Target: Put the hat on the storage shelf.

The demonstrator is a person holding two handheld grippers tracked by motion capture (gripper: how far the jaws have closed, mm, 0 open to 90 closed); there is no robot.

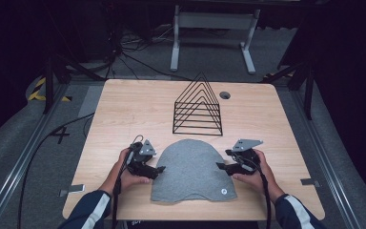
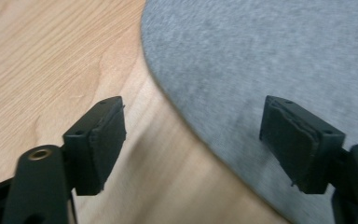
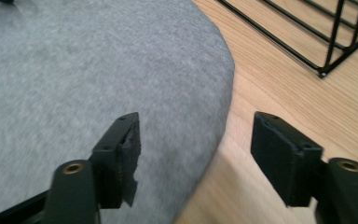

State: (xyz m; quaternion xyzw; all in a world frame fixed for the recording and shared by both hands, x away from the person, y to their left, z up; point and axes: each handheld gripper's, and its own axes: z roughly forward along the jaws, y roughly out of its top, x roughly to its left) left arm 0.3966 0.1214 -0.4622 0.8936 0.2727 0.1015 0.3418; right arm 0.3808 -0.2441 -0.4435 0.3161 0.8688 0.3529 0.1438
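A grey knit beanie [image 1: 191, 171] lies flat on the wooden table [image 1: 124, 109], its rounded crown toward the far side and a small round badge near its front right corner. My left gripper [image 1: 161, 169] is at the beanie's left edge with its jaws apart; in the left gripper view [image 2: 193, 144] the beanie's curved edge [image 2: 261, 70] runs between the pads and nothing is pinched. My right gripper [image 1: 220, 166] is at the beanie's right edge, also open; in the right gripper view [image 3: 196, 154] the grey fabric [image 3: 98, 70] lies under the left pad and bare wood under the right.
A black wire rack [image 1: 198, 106] with triangular frames stands just behind the beanie; its corner [image 3: 326, 37] shows in the right gripper view. A round cable hole [image 1: 225, 95] sits at the back right of the table. Metal frame legs [image 1: 214, 38] stand on the floor beyond.
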